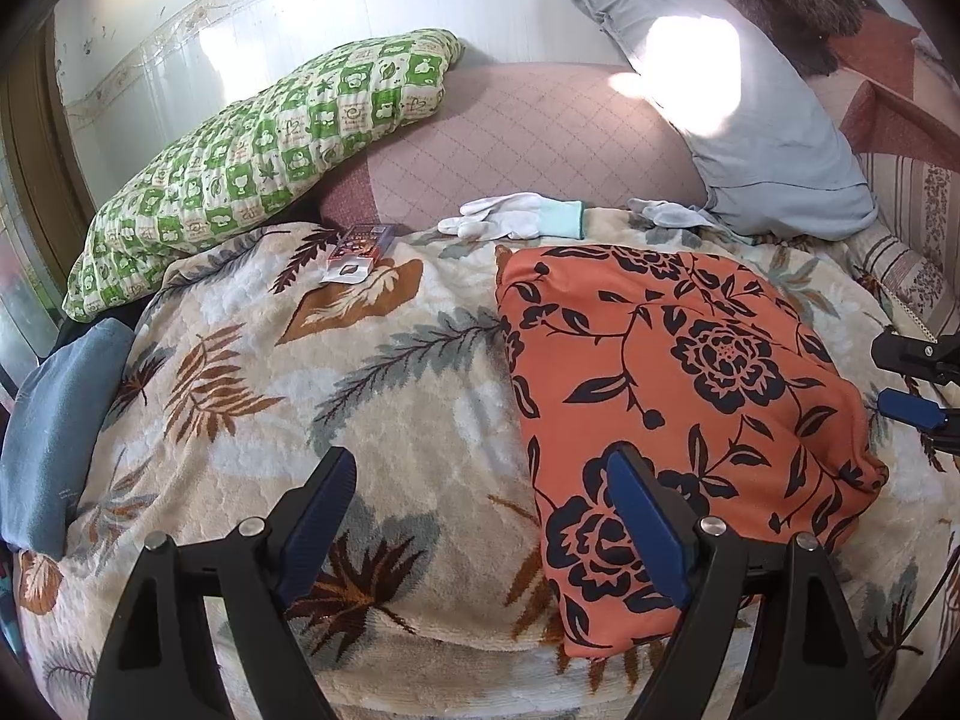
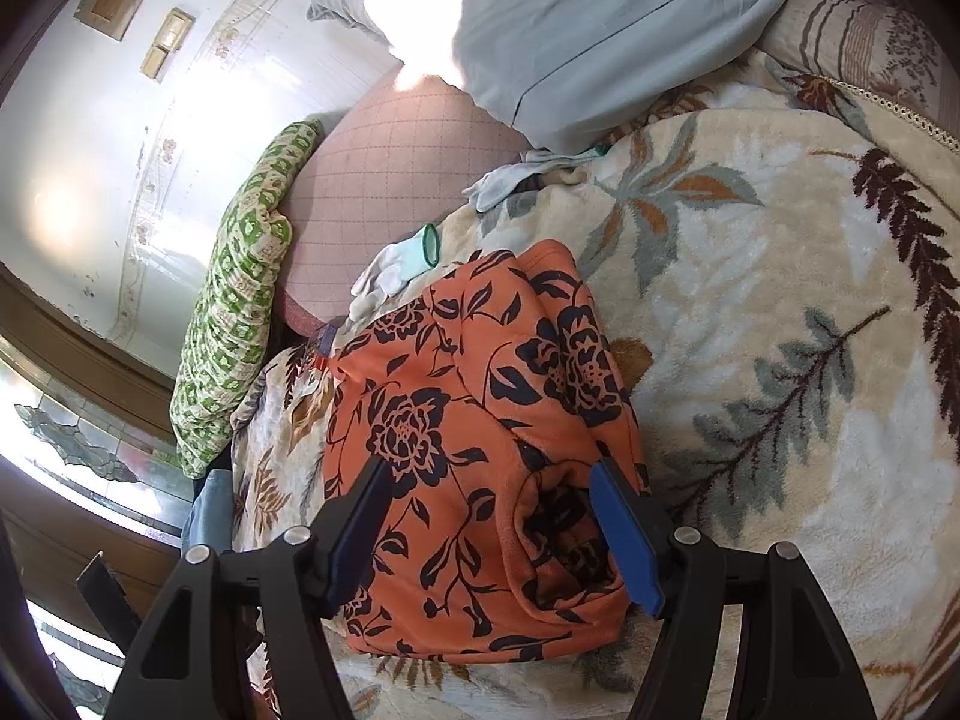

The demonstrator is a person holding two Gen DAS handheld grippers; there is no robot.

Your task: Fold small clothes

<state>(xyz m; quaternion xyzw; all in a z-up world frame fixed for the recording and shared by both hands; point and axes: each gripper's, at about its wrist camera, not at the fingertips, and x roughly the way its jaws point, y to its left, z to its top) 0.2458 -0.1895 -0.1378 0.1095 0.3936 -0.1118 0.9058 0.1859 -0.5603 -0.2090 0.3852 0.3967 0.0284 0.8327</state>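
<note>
The orange floral garment [image 1: 678, 420] is laid, already partly folded, on the leaf-print blanket [image 1: 372, 420]. Both the left gripper [image 1: 480, 534] and the right gripper [image 2: 492, 534] are held spread above it, with nothing grasped. If only the top layer were pinched, the fold could be dragged askew, or blanket pile caught with it.

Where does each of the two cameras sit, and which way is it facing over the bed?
Left wrist: on the left gripper, angled down over the leaf blanket toward the wall; its open fingers show, and the right gripper at the right edge.
Right wrist: on the right gripper, angled down over the orange floral garment; its open fingers straddle it.
Shared: the garment, white glove, green pillow.
</note>
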